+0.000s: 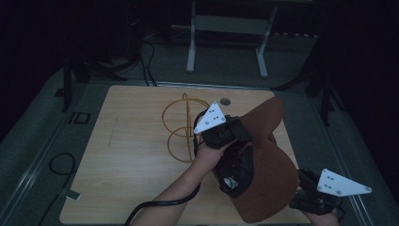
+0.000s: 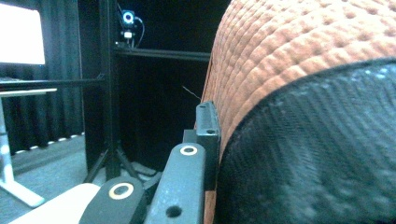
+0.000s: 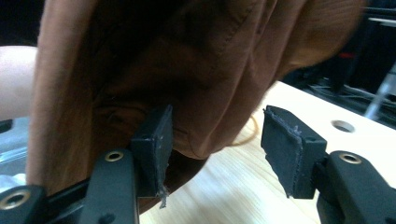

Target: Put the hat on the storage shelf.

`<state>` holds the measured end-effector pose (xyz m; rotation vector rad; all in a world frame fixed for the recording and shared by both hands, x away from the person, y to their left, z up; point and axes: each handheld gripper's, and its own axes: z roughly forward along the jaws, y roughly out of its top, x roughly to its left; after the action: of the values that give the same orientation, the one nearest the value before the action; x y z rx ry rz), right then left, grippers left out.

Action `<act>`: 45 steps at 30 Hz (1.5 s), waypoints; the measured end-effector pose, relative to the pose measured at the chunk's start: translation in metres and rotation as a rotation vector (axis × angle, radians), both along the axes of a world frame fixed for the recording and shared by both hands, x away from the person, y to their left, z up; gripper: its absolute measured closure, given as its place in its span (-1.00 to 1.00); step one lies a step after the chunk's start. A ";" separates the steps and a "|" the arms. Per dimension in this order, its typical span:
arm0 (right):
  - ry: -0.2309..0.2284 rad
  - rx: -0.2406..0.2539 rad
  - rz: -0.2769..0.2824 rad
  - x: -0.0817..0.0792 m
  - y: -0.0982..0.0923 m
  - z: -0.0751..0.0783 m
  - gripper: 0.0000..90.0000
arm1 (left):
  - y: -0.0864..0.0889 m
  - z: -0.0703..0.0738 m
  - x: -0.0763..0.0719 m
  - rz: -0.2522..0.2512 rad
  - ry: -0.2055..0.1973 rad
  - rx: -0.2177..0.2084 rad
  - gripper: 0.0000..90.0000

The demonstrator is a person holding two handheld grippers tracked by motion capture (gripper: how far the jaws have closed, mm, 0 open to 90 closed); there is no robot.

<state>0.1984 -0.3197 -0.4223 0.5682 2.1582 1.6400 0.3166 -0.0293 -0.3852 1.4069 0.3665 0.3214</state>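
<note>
The wooden table (image 1: 131, 155) lies under the high view, its far edge at twelve o'clock. Over its right half, from about two o'clock down to five, a brown garment (image 1: 273, 188) with a black mesh lining (image 1: 237, 169) is held up off the tabletop; in the left gripper view the same brown, bumpy cloth (image 2: 299, 42) and the dark mesh (image 2: 317, 154) press close against the lens. A loop of orange cord (image 1: 181, 127) lies on the table near the centre, toward eleven o'clock from the garment.

The left gripper (image 1: 221, 134), grey plate on top, sits at the middle of the table, its jaws clamped tight on the garment, the cloth pinched right beside the one black jaw that shows.

The right gripper (image 3: 215, 140) is at five o'clock in the high view (image 1: 315, 195), at the table's near right corner. Its jaws stand apart, with a fold of the garment (image 3: 187, 70) hanging into the gap and the left pad (image 3: 154, 144) against the cloth; the right pad (image 3: 285, 149) is clear of it, so it pinches nothing.
</note>
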 end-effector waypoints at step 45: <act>-0.042 0.029 0.041 0.008 0.064 0.002 0.99 | -0.007 -0.022 0.015 -0.166 0.150 -0.143 0.94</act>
<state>0.2067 -0.2555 -0.4204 0.4958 2.1325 1.6920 0.3318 -0.0360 -0.4074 1.3144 0.3847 0.0527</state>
